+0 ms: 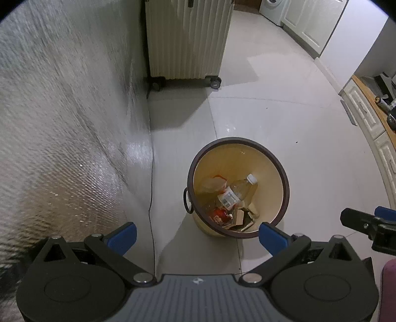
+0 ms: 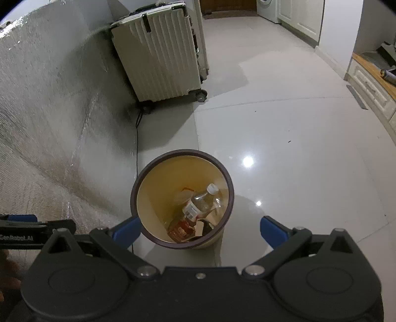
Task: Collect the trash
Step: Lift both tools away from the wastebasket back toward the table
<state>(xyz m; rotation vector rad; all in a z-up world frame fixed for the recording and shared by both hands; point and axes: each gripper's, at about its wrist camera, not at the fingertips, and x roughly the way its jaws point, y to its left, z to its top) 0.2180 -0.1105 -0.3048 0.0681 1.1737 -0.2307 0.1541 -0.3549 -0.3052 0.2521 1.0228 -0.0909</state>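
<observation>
A beige trash bin with a dark brown rim [image 1: 284,173] stands on the tiled floor; it also shows in the right wrist view [image 2: 148,173]. Inside lie a clear plastic bottle with a white cap [image 1: 243,188] [image 2: 205,200], a red wrapper [image 1: 220,213], cardboard scraps [image 1: 243,218] and a brown packet [image 2: 180,231]. My left gripper [image 1: 197,236] is open and empty, above and in front of the bin. My right gripper [image 2: 199,230] is open and empty, above the bin's near rim. The right gripper's finger shows in the left wrist view [image 1: 356,220].
A cream ribbed suitcase on wheels [image 1: 188,37] [image 2: 160,54] stands behind the bin against a silvery textured wall [image 1: 61,111]. A black cable [image 1: 151,198] runs down along the wall. White cabinets with a wooden top [image 1: 368,111] line the right side. A washing machine [image 1: 272,7] stands far back.
</observation>
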